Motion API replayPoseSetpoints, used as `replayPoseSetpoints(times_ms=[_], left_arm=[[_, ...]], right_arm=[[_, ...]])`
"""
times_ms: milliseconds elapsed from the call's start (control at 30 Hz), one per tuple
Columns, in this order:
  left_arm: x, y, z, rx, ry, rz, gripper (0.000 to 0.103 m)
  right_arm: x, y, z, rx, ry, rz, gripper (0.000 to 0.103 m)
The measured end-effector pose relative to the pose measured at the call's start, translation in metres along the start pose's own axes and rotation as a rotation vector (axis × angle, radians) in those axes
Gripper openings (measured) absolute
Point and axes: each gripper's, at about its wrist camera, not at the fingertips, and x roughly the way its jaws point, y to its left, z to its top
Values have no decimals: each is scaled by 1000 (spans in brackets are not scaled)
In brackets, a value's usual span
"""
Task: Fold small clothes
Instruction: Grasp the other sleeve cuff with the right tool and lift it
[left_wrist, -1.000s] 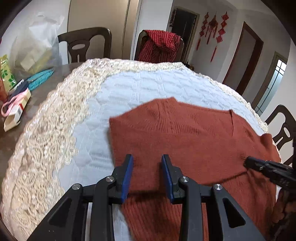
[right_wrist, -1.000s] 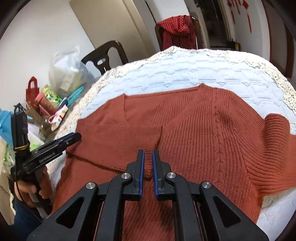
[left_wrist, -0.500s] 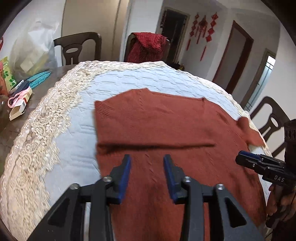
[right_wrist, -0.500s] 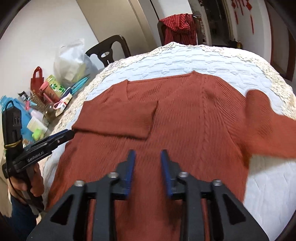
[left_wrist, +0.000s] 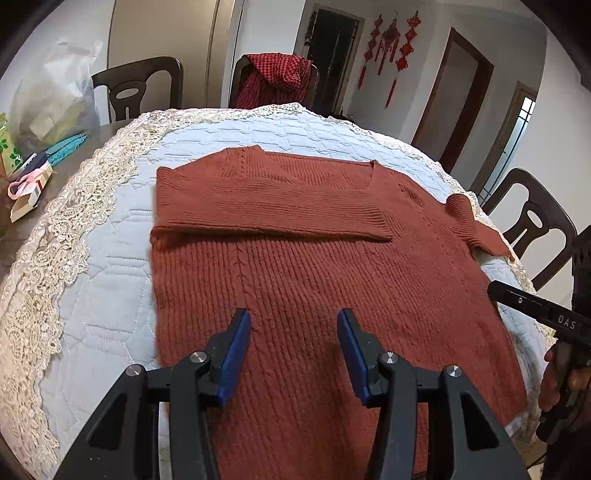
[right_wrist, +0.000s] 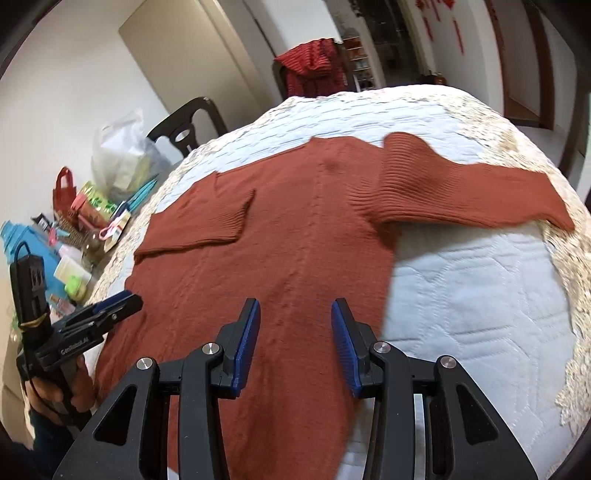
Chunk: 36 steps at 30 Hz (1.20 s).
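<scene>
A rust-red knitted sweater (left_wrist: 314, 266) lies flat on the quilted white tablecloth (left_wrist: 110, 295), neck away from me. Its left sleeve (left_wrist: 269, 206) is folded across the chest. The right sleeve (right_wrist: 461, 184) stretches out sideways toward the lace border. My left gripper (left_wrist: 291, 317) hovers above the lower body of the sweater, its jaws opening and nothing between them. My right gripper (right_wrist: 295, 306) is open over the sweater's (right_wrist: 288, 229) lower right part, also with nothing between its jaws. Each gripper shows at the edge of the other's view: right (left_wrist: 495, 291), left (right_wrist: 129, 299).
Dark wooden chairs (left_wrist: 140, 88) ring the round table; one carries a red checked garment (left_wrist: 277, 77). A plastic bag (left_wrist: 55, 96), boxes and small items (right_wrist: 74, 221) crowd the bare table's left side. A lace border (left_wrist: 55, 240) edges the cloth.
Both grippers have drawn back toward the sweater's hem. The right gripper went from shut at the folded sleeve's edge to open, and the left jaws have widened.
</scene>
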Motion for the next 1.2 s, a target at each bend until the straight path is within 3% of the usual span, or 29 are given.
replayPoseSetpoints(times_ms=[267, 533, 667, 1100, 1167, 1200], left_arm=[[3, -18, 9, 33, -28, -15, 53], [21, -22, 9, 49, -13, 24, 53], [25, -17, 5, 33, -1, 19, 54], [26, -15, 3, 20, -1, -13, 60], [26, -15, 4, 19, -1, -15, 60], [26, -15, 3, 17, -2, -17, 60]], right_arm=[[-5, -27, 4, 69, -21, -31, 41], [-9, -86, 24, 232, -60, -116, 41], [-11, -110, 33, 316, -95, -109, 41], [-11, -145, 55, 432, -211, -163, 41], [-8, -146, 60, 428, -207, -179, 32], [-8, -145, 63, 423, -204, -185, 11]])
